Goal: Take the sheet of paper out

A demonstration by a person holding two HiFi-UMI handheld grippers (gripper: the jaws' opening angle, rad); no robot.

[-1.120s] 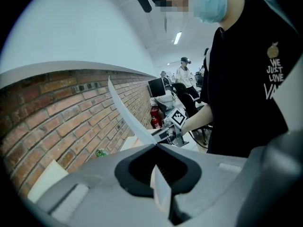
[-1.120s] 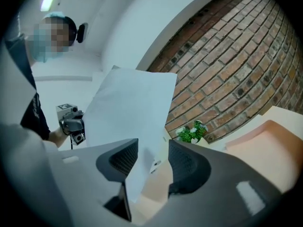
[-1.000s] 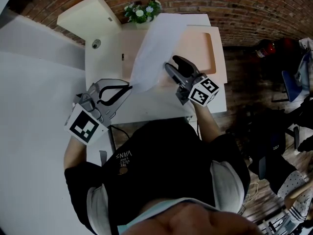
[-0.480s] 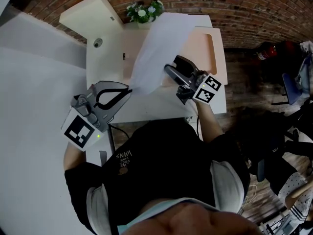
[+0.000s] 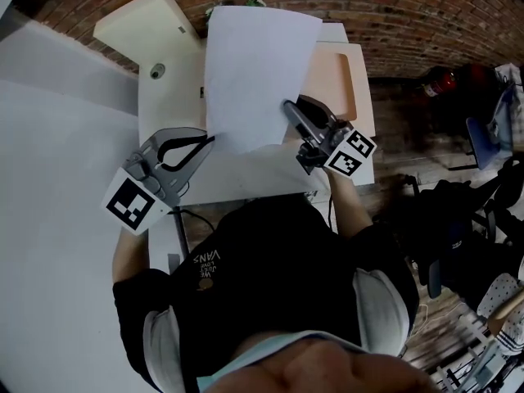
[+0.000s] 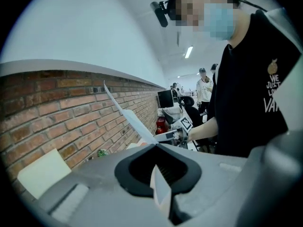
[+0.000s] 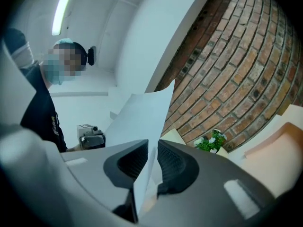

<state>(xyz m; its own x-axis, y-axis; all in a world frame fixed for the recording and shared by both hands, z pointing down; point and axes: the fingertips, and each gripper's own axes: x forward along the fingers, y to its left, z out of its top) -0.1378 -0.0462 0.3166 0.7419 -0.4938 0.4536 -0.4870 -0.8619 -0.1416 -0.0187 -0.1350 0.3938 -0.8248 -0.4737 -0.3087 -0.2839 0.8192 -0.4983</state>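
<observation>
The sheet (image 5: pixel 258 76) is standing up off the table (image 5: pixel 246 180) now, spread flat and facing the head camera, its top edge reaching toward the brick wall (image 5: pixel 393 15). The left gripper (image 5: pixel 210 140) is clamping the lower left corner: its jaws are fully together, with the paper running out past their tips and away toward the other hand. On the far side, the right gripper (image 5: pixel 288 106) is taking the lower right edge. Its jaws have just been closing and are standing narrow, with the sheet passing straight between them. The pads look to be pinching it, though the slim gap in the right gripper view makes that hard to swear to. Behind the paper, the peach tray (image 5: pixel 352 80) is lying flat on the table, well below the raised sheet. A small plant (image 7: pixel 211 141) is sitting against the bricks beside it.
</observation>
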